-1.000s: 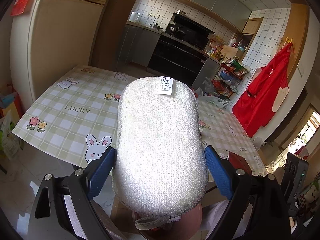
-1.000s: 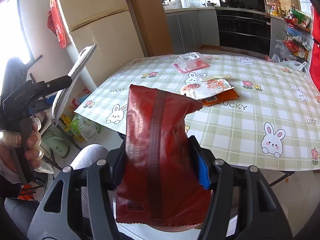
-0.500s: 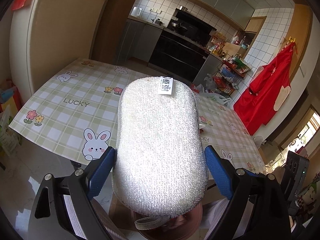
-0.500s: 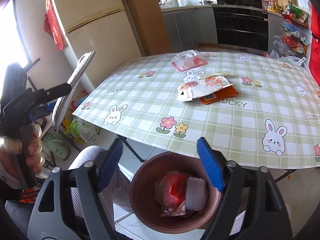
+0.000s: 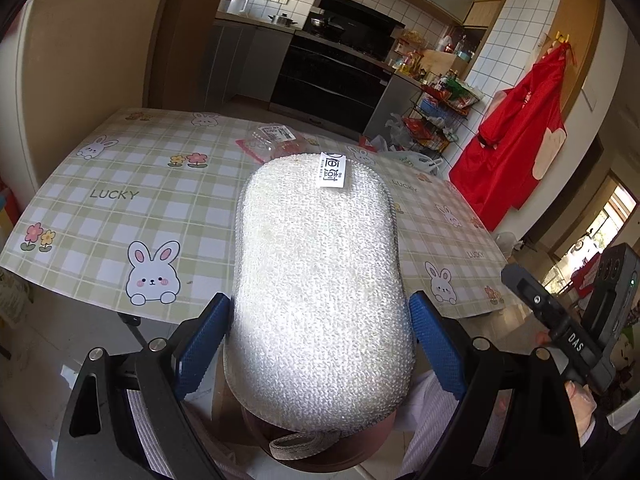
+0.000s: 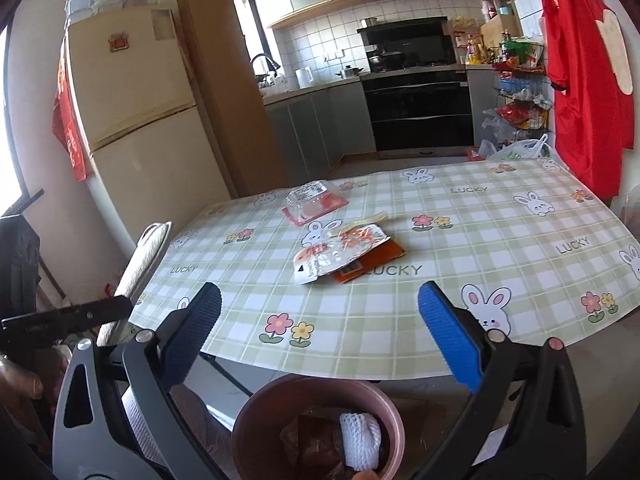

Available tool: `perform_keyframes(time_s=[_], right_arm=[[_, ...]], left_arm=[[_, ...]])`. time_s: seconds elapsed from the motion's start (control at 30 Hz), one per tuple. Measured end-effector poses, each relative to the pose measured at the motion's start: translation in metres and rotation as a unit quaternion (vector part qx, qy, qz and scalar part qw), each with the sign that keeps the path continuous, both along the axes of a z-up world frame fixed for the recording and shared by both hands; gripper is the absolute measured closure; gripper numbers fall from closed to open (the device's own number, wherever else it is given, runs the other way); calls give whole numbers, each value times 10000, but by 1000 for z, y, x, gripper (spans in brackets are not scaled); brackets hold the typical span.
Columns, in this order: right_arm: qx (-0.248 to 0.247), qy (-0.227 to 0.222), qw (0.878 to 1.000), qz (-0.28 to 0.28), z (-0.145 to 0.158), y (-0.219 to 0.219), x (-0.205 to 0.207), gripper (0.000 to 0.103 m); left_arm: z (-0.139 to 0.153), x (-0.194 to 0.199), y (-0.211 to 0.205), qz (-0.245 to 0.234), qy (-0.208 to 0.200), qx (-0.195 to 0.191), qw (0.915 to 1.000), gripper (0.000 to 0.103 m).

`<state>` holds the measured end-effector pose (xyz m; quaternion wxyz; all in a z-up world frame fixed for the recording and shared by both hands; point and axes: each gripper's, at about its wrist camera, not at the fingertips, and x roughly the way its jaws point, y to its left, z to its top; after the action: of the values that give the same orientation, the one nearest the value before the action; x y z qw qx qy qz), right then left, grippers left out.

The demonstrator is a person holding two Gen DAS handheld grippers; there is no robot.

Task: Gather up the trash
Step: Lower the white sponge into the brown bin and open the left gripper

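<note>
My left gripper (image 5: 320,304) is shut on a white textured sponge (image 5: 316,272), its blue pads pressing on the sponge's two sides. The sponge appears edge-on at the left of the right wrist view (image 6: 140,272). My right gripper (image 6: 320,292) has its jaws opening, with nothing between them. Just below it stands a brown bin (image 6: 256,412) that holds a red wrapper (image 6: 312,444) and a white foam net (image 6: 358,438). On the checked table (image 6: 460,240) lie a white-and-orange wrapper (image 6: 340,254), an orange packet (image 6: 376,262) under it, and a clear plastic box (image 6: 310,200) farther back.
The table's near edge (image 6: 360,372) hangs just beyond the bin. A fridge (image 6: 132,112) stands to the left, kitchen counters and an oven (image 6: 416,112) behind. A red apron (image 6: 584,80) hangs at the right beside a wire rack (image 6: 516,112).
The right gripper opened and the red wrapper fell from it into the brown bin. The right view has lifted toward the table. The left gripper with the sponge has edged closer to the table.
</note>
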<state>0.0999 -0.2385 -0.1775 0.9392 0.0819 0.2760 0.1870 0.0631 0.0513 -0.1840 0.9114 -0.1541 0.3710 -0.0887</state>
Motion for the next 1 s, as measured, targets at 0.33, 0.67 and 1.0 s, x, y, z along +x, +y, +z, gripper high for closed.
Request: perform_keyframes(time_s=[0.33, 0.67, 1.0], right_arm=[[209, 87, 9980, -584, -4, -43, 7, 6], [298, 277, 9966, -716, -15, -52, 10, 6], [238, 382, 9969, -643, -19, -44, 12, 6]], left_arm=[[-20, 8, -42, -802, 371, 178, 9959, 15], [-42, 15, -69, -1493, 812, 148, 9853, 11], [-50, 19, -55, -1254, 1004, -77, 9870, 7]])
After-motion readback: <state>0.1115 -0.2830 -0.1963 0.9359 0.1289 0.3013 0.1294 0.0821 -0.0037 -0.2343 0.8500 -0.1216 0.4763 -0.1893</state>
